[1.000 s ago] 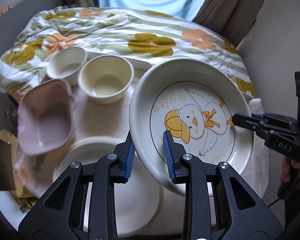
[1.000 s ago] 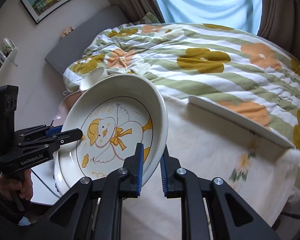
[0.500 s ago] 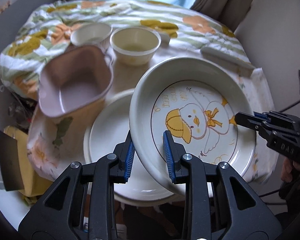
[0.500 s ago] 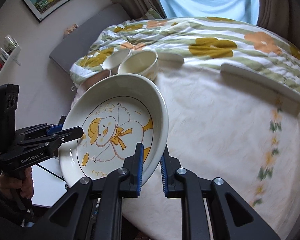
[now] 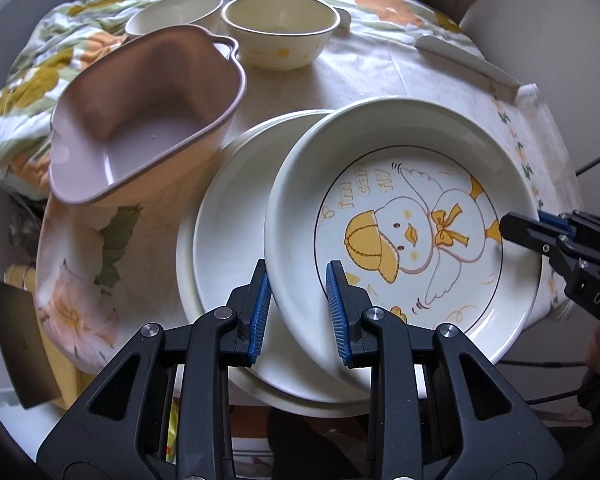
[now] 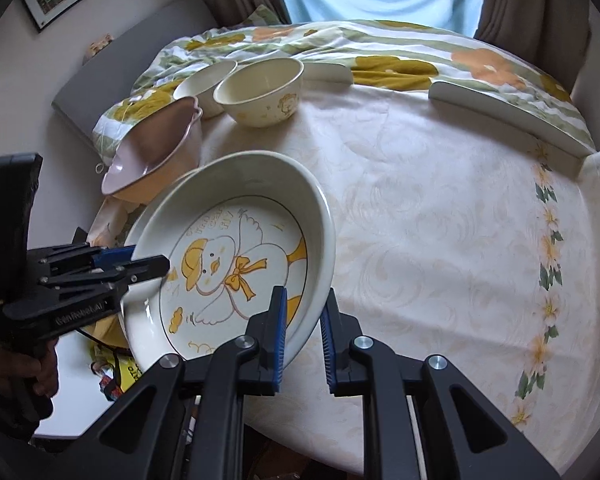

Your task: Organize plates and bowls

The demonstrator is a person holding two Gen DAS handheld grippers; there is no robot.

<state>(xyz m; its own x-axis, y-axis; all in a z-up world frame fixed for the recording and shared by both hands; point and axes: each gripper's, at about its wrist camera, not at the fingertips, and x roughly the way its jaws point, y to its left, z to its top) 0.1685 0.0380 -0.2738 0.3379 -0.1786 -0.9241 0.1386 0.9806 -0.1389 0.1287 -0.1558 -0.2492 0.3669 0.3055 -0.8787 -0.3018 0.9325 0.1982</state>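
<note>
Both grippers pinch opposite rims of the duck-print plate [image 5: 412, 236], the left gripper [image 5: 298, 304] near, the right gripper [image 6: 303, 332] across, sharing its weight and keeping it level above the plain white plate [image 5: 236, 220], likely for stacking. Beyond sit the pink bowl [image 5: 140, 120] and two cream bowls [image 5: 280, 32]. A second ago it hung higher, farther right of that plate.

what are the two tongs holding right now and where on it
Both hold the duck plate by its rim: the left tongs clamp one edge, the right tongs the opposite edge.
</note>
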